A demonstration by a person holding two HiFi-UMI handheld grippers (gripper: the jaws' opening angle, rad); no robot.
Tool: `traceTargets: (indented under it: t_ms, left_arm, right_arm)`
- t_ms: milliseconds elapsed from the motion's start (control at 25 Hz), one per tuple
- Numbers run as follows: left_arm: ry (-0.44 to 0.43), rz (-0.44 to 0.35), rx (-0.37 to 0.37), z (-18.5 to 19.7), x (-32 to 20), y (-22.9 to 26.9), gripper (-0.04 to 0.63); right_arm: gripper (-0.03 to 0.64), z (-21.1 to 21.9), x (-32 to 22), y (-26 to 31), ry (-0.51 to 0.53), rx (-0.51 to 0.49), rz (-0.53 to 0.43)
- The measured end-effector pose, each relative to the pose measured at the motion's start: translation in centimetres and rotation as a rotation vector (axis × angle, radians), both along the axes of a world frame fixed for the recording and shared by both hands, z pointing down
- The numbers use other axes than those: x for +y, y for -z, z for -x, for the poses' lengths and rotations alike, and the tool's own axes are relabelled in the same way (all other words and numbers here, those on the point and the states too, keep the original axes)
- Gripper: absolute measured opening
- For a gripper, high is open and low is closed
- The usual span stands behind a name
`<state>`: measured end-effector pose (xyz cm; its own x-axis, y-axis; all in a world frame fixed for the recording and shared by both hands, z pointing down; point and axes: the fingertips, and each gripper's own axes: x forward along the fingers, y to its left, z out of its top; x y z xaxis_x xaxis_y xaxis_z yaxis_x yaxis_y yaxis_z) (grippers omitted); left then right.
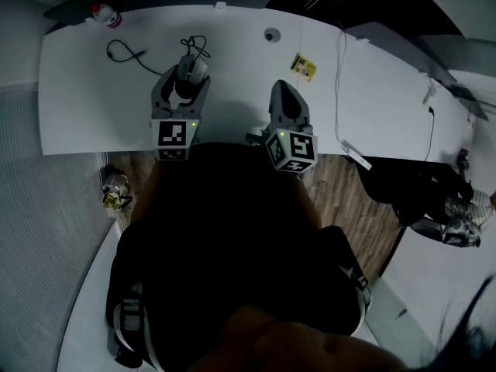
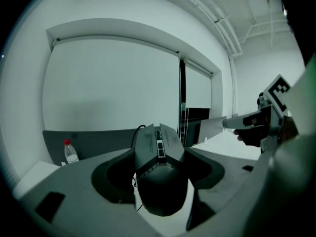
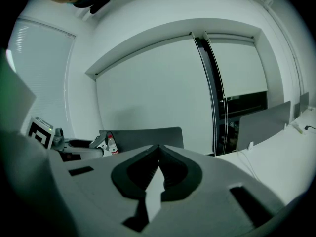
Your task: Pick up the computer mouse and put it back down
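We see a white bench [image 1: 85, 99] running across a dim room, with a grey partition along its far edge and wood flooring [image 1: 341, 200] below its near edge. A water bottle with a red cap [image 1: 105, 15] stands at the far left corner. A yellow tag [image 1: 304, 67] lies right of centre, and a thin white cable [image 1: 338, 91] runs from the far edge towards the near edge beside it.

The left gripper [image 1: 188, 67] is held over the bench, a little left of centre and closer to the near edge than to the far one. Its fingers are closed on the sides of the computer mouse [image 2: 160, 181], which sits wedged between them with its dark body towards the camera and its buttons pointing away. The mouse's black cord [image 1: 128, 53] loops across the bench towards the far left. We cannot tell whether the mouse is clear of the surface.

The right gripper [image 1: 284, 90] hovers just beside it, near the middle of the near edge. Its fingers are pressed together at the tips with nothing between them.
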<state>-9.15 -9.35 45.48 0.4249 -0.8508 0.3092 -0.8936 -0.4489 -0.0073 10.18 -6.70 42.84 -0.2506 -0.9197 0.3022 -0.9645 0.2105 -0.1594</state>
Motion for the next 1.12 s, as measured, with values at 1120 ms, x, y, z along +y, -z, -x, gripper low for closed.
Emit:
traceTargets:
  t_ms: [1120]
  left_arm:
    - [-0.138,0.213,-0.083,-4.9,1.3,-8.9,0.291]
  right_arm:
    - [0.000,-1.5,-0.4,-1.1,-0.025,-0.019,0.022]
